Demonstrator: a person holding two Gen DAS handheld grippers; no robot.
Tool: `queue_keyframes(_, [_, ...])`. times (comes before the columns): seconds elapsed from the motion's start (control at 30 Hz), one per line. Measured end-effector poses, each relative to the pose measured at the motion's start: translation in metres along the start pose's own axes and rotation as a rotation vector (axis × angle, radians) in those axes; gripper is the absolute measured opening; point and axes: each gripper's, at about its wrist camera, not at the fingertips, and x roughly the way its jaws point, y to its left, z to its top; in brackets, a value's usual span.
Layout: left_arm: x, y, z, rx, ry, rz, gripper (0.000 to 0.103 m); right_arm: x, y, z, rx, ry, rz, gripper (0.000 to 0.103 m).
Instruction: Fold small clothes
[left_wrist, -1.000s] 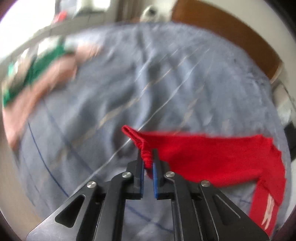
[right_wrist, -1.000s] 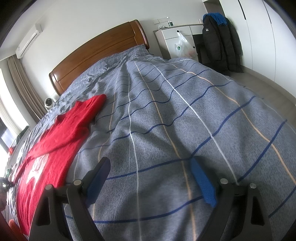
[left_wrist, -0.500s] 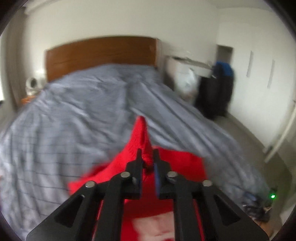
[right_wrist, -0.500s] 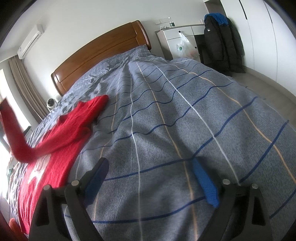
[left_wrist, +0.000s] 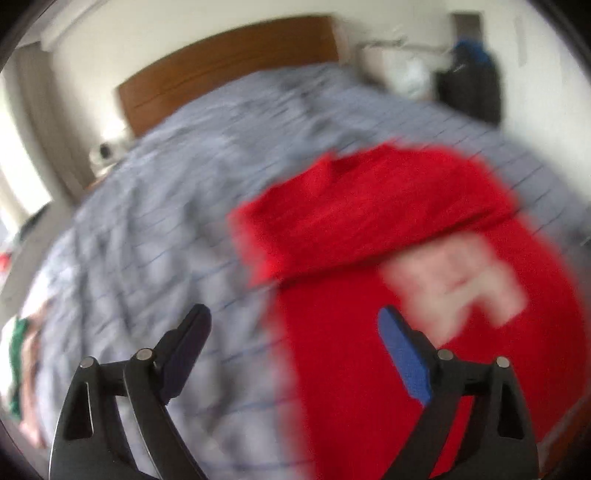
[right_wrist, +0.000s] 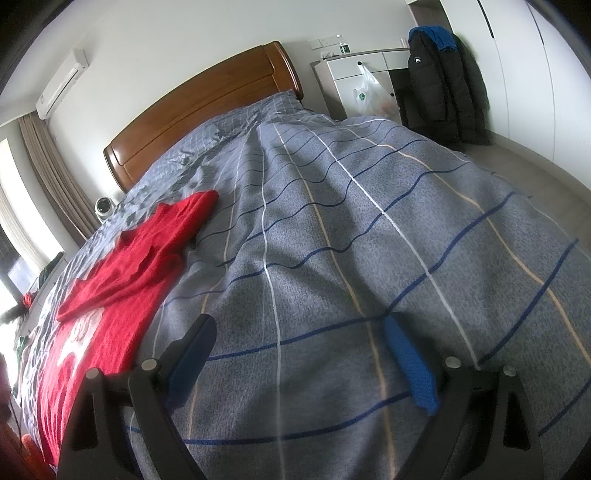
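Observation:
A red sweater (left_wrist: 388, 236) with a white print lies on the grey striped bedcover (left_wrist: 166, 206); one sleeve is folded across its chest. In the blurred left wrist view my left gripper (left_wrist: 295, 332) hovers over the sweater's left edge, its jaws opening wide with nothing held between them. The right wrist view shows the same red sweater (right_wrist: 122, 266) at the far left of the bedcover (right_wrist: 351, 240). My right gripper (right_wrist: 299, 343) stands open over bare cover to the right of the sweater, nothing between its fingers.
A wooden headboard (right_wrist: 207, 107) closes the far end of the bed. A white cabinet (right_wrist: 354, 77) with a plastic bag and a dark coat (right_wrist: 439, 81) stand right of it. Green and pink clothes (left_wrist: 18, 354) lie at the bed's left edge.
My left gripper carried the red sleeve across the sweater, then let it go and opened wide; the sleeve now lies folded over the chest. The right gripper stayed put.

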Motion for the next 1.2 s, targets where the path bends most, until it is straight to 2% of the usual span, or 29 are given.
queue_keyframes(0.03, [0.006, 0.021, -0.013, -0.051, 0.026, 0.04, 0.093, 0.0, 0.0, 0.0, 0.0, 0.0, 0.0, 0.092])
queue_keyframes(0.17, [0.018, 0.068, -0.043, -0.276, 0.008, 0.068, 0.093, 0.0, 0.001, 0.0, -0.004, 0.001, -0.006, 0.092])
queue_keyframes(0.27, [0.036, 0.077, -0.067, -0.381, 0.007, 0.062, 0.094, 0.0, 0.002, 0.0, -0.007, 0.001, -0.009, 0.092])
queue_keyframes(0.33, [0.05, 0.077, -0.086, -0.415, 0.023, 0.042, 0.096, 0.0, 0.003, -0.001, -0.007, 0.001, -0.01, 0.092])
queue_keyframes(0.4, [0.048, 0.077, -0.093, -0.422, -0.036, 0.023, 0.097, 0.001, 0.002, 0.0, -0.009, 0.002, -0.012, 0.092])
queue_keyframes(0.47, [0.052, 0.077, -0.088, -0.429, -0.016, 0.006, 0.1, 0.003, 0.004, -0.001, -0.014, 0.005, -0.019, 0.092])
queue_keyframes(0.6, [0.053, 0.078, -0.092, -0.428, -0.026, -0.01, 0.101, 0.006, 0.006, -0.001, -0.027, 0.01, -0.035, 0.093])
queue_keyframes(1.2, [0.054, 0.077, -0.093, -0.411, -0.031, 0.019, 0.102, 0.006, 0.006, -0.002, -0.028, 0.009, -0.031, 0.093])
